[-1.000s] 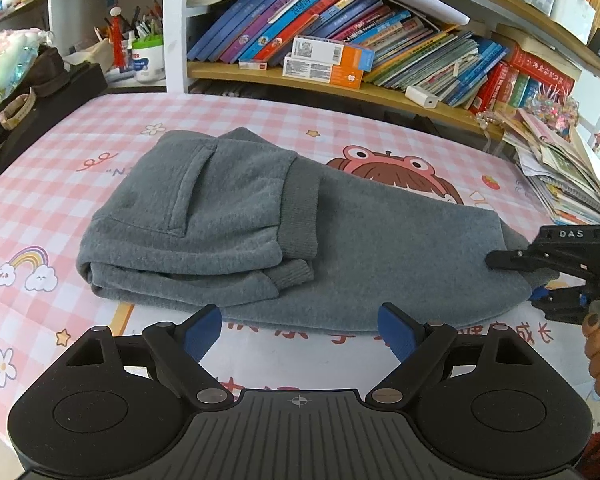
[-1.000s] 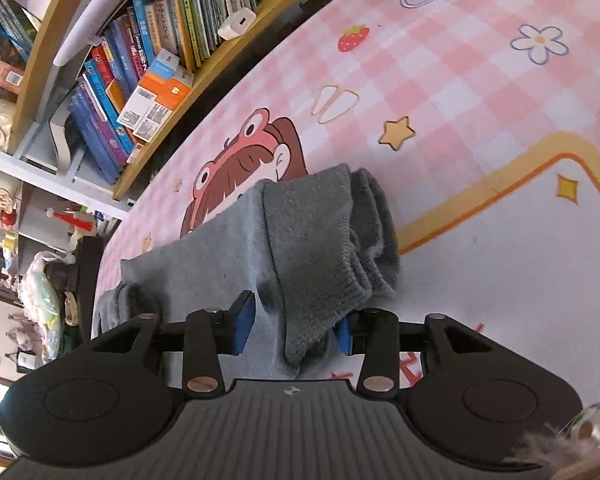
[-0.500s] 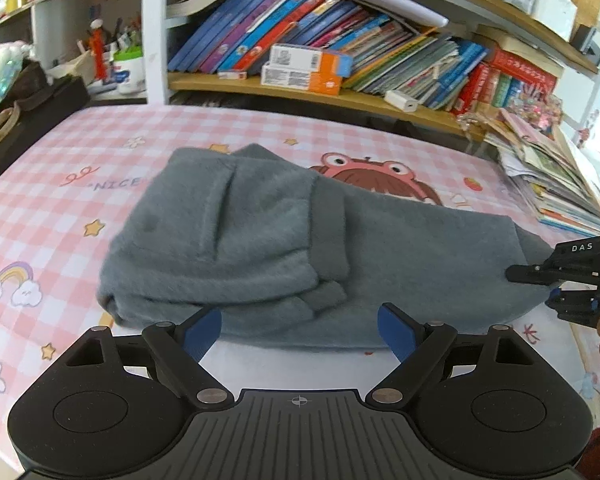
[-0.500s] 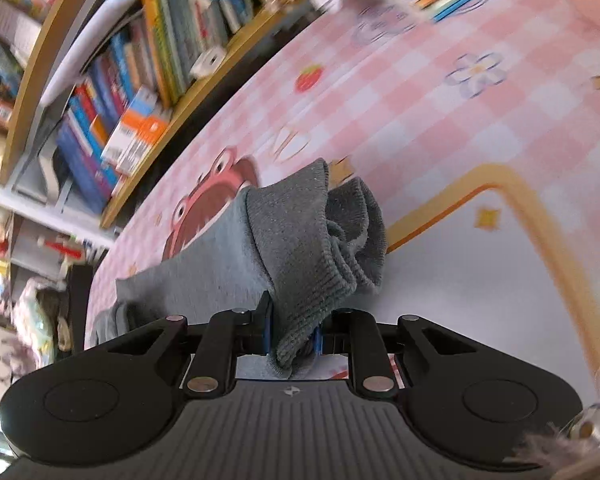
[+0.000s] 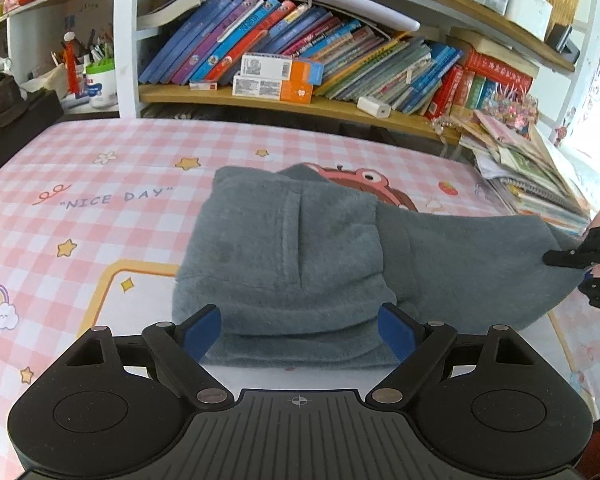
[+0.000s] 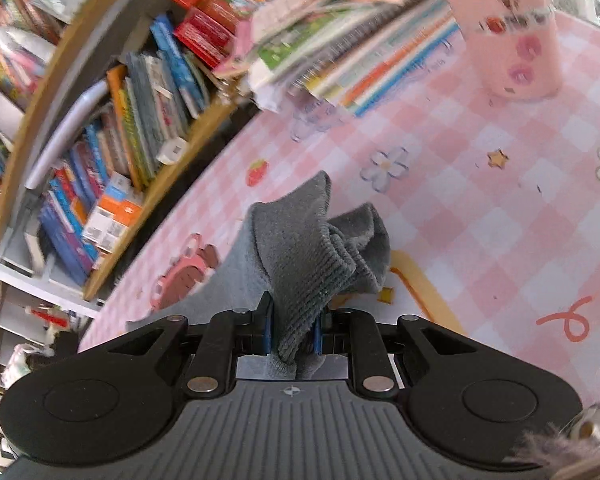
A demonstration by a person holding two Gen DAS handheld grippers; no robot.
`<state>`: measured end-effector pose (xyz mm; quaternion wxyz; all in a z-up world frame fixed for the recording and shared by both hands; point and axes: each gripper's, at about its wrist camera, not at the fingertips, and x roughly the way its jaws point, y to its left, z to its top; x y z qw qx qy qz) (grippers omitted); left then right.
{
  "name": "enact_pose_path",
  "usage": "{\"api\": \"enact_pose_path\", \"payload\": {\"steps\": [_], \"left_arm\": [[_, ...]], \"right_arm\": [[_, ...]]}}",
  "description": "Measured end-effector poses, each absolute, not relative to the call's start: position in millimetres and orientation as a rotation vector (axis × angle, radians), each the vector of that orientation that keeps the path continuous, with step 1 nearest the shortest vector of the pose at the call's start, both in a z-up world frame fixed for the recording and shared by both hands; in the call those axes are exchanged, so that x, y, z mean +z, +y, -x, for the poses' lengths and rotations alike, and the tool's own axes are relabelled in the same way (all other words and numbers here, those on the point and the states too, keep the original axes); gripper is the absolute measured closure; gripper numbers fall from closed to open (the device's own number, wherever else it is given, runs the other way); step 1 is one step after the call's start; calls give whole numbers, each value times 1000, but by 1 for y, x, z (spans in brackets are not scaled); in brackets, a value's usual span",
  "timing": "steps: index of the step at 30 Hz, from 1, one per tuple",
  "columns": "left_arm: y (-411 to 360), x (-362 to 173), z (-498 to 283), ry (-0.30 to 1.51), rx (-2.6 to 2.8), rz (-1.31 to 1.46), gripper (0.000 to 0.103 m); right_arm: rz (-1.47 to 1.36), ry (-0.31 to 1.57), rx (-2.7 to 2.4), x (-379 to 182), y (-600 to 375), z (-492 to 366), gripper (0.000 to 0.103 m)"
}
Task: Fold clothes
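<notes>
Right gripper (image 6: 292, 332) clamps the ribbed cuff (image 6: 300, 264) of the grey trousers (image 5: 320, 252), which stretch leftward toward the wide-open left gripper (image 5: 300, 330).

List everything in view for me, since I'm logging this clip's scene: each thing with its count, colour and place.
Garment: one, grey fleece, partly folded on the mat, its ribbed cuff end lifted at the right.
Mat: one, pink-and-white check with cartoon prints, covering the table.
Bookshelf: one, wooden, behind the table, packed with many multicoloured books.
Boxes: two, white and orange, stacked on the shelf.
Charger: one, white, on the shelf edge.
Booklet stack: one pile, multicoloured, at the table's right side.
Pink container: one, by that pile; blurred.
Left gripper: black with blue pads, open, at the garment's near edge.
Right gripper: black, shut on the cuff.
</notes>
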<state>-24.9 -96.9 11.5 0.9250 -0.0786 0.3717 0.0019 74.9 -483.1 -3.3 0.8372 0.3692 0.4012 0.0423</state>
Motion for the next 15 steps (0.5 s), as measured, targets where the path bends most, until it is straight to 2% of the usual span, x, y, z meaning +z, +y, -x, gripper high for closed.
{"api": "enact_pose_path", "payload": {"steps": [15], "left_arm": [[-32,25,18,706,-19,206,15]], "right_arm": [[-469,622,360,99,-358,-45,87]]}}
